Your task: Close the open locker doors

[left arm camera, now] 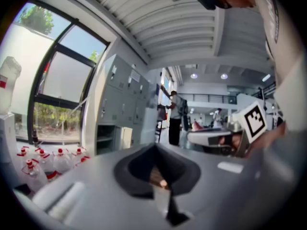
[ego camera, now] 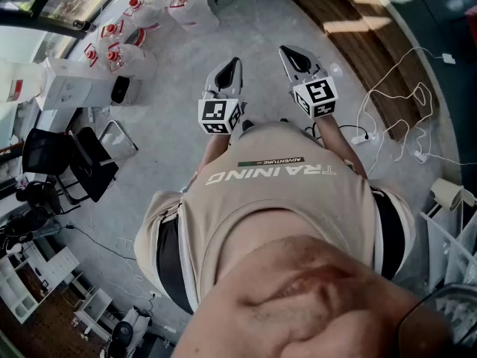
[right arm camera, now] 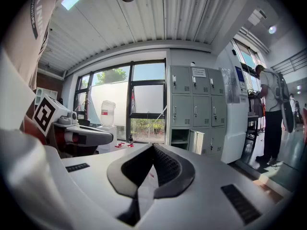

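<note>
Ahead, well apart from us, the bank of grey metal lockers [right arm camera: 194, 99] stands between a tall window [right arm camera: 144, 104] and a white kiosk [right arm camera: 235, 114]. One bottom-row compartment is open, its grey locker door [right arm camera: 196, 142] swung outward. A standing person with a backpack [right arm camera: 271, 109] is just past the kiosk. Clear water jugs with red caps [ego camera: 130, 21] crowd the grey floor [ego camera: 179, 125] near the window, with a black chair [ego camera: 74, 162] on our left and white cables [ego camera: 395, 103] trailing on our right. Our beige shirt [ego camera: 276, 200] fills the lower head view and hides our feet, and the open compartment's contents are too small to make out. We hold the left hand-held gripper [ego camera: 232, 67] clenched, its tips meeting on nothing, and the right hand-held gripper [ego camera: 289, 54] is likewise clenched and empty.
</note>
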`<state>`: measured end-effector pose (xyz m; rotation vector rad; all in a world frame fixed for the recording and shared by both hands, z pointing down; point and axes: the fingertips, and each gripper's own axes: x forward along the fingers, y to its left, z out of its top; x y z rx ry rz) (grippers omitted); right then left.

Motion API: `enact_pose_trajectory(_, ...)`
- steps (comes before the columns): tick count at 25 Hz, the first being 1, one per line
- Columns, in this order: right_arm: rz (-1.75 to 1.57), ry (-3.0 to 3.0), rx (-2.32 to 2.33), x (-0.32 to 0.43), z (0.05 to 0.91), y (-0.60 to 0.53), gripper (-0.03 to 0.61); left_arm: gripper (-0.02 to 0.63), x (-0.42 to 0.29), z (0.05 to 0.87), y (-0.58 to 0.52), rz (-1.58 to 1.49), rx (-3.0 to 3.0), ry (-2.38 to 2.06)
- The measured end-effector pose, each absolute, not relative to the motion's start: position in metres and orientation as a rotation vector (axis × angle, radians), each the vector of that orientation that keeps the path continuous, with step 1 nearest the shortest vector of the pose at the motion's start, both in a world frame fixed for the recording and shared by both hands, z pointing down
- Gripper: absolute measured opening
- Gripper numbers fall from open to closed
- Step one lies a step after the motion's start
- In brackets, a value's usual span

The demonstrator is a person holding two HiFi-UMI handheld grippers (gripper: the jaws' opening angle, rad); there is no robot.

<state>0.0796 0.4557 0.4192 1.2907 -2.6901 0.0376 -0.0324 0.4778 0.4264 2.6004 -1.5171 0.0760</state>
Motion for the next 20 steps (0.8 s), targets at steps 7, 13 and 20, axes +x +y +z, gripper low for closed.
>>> enact_pose_trajectory(7, 0.112, -2.656, 1.287, 0.075, 0.431, 0.474, 0.014, 0.000, -0.038, 0.434, 0.486, 0.140, 2.597, -1.475)
enact_pose_trajectory(13, 0.088, -2.623, 1.352, 0.076, 0.432, 0.467, 0.014, 0.000, -0.039, 0.436, 0.473, 0.140, 2.620, -1.416)
enact_pose_trajectory(20, 0.269, -2.560, 1.336, 0.057, 0.472, 0.476, 0.014, 0.000, -0.043, 0.462, 0.467, 0.175, 2.638, -1.272)
